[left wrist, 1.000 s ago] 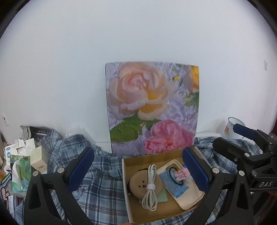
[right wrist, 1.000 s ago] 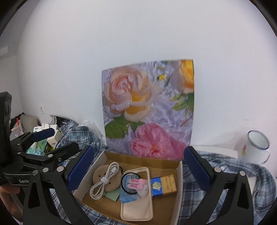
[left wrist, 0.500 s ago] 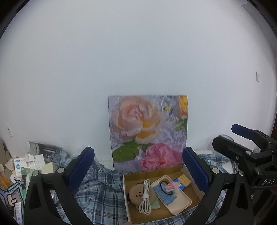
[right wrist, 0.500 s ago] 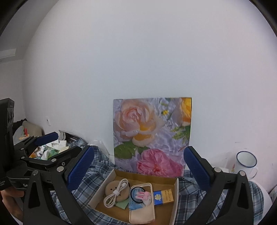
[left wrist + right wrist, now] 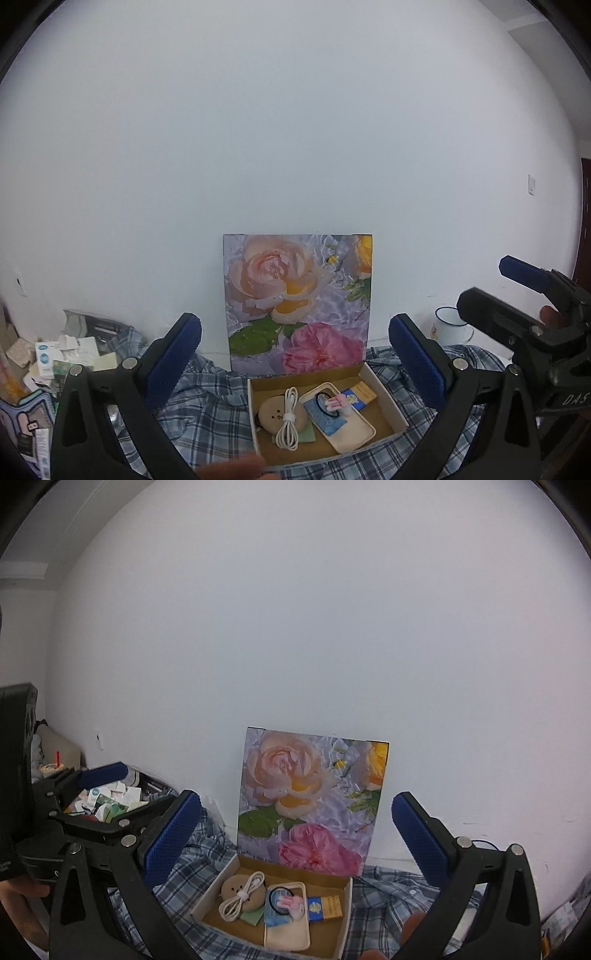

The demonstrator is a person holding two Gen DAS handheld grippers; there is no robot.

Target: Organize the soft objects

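**Both grippers spread wide above the cardboard box**

From my seat I see the left gripper (image 5: 295, 349) with its blue pads far apart and nothing between them; the right gripper (image 5: 297, 827) is equally wide and empty. Both hang above a plaid cloth (image 5: 207, 410) that covers the surface. In the left wrist view the right gripper shows at the right edge; in the right wrist view the left one shows at the left edge.

On the cloth sits a shallow cardboard box (image 5: 384, 397), its back edge against a floral board (image 5: 297, 299) that leans on the white wall. Inside the box I can make out a round tan pad (image 5: 271, 415) with a coiled white cable (image 5: 288, 419) lying across it, a cream phone case (image 5: 354, 437), a black hair tie with a pink bunny (image 5: 338, 402) on top of the case, and a blue and yellow packet (image 5: 362, 393) just beside it.

A white enamel mug (image 5: 450, 326) stands to the right near the wall. A pile of small packets and papers (image 5: 66, 354) lies at the left.
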